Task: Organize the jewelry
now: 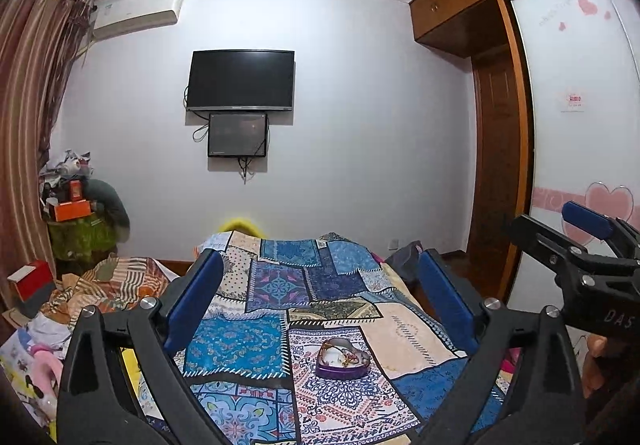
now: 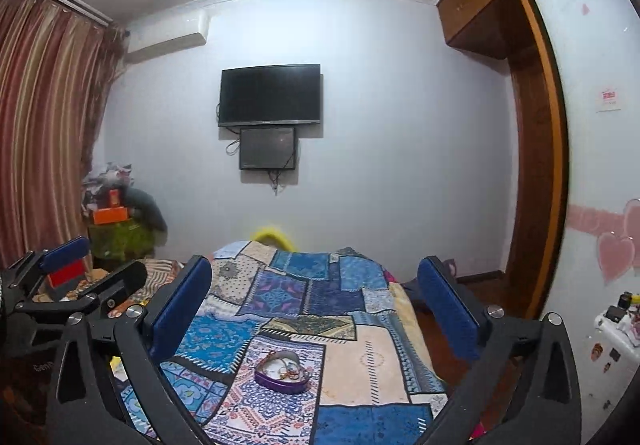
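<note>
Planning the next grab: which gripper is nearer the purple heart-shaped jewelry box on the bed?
Neither clearly. The left gripper and right gripper both hover open, short of the heart-shaped box; it lies slightly right of centre for the left, slightly left for the right.

A patchwork bedspread [image 1: 320, 309] fills the lower middle of both views in blue, turquoise, cream and purple panels with floral and geometric prints. On it, low in the frame, sits a purple heart-shaped box [image 1: 342, 360] with a white inside and gold-coloured jewelry [image 2: 289, 370]. The gripper pads [image 1: 196, 297] are dark blue on black arms. At the left edge hang curtains [image 2: 44, 125] striped red-brown and beige. The wall [image 1: 360, 125] is pale lilac-white, with a black television [image 1: 241, 80] at centre. At right, the wardrobe [image 1: 496, 165] frame is orange-brown wood; its white door [image 1: 580, 105] carries pink hearts.
</note>
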The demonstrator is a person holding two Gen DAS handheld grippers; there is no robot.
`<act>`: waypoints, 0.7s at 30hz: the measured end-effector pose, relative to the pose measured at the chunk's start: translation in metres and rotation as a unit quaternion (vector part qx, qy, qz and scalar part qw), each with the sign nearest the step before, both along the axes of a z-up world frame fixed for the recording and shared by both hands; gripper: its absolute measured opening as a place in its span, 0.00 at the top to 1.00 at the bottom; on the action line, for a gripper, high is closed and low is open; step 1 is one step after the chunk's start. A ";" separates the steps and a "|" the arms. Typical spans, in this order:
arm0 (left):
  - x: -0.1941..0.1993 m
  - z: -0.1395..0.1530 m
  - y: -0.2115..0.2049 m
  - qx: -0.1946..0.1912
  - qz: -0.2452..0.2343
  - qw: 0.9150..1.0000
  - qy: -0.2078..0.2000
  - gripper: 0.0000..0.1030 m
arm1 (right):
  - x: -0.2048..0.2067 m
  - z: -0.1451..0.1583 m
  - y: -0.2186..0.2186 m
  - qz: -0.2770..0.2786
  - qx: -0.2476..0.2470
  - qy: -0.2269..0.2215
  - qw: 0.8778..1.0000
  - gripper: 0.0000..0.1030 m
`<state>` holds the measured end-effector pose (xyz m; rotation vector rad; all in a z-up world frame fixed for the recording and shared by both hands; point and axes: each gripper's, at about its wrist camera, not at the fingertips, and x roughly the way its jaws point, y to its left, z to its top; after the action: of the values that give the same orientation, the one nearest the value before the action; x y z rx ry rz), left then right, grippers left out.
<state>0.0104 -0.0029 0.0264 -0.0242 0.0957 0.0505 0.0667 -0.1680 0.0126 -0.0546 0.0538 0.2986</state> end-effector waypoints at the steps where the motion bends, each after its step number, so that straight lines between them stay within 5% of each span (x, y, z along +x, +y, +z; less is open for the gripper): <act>1: 0.001 0.000 0.001 -0.001 0.000 1.000 0.001 0.05 | -0.002 0.000 0.000 0.000 -0.001 0.001 1.000 0.01; 21: -0.002 -0.007 -0.001 -0.004 0.007 1.000 0.009 0.02 | -0.010 -0.007 -0.015 -0.003 -0.004 0.023 1.000 0.01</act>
<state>0.0084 -0.0041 0.0194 -0.0332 0.1140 0.0646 0.0564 -0.1825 0.0053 -0.0558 0.1004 0.2944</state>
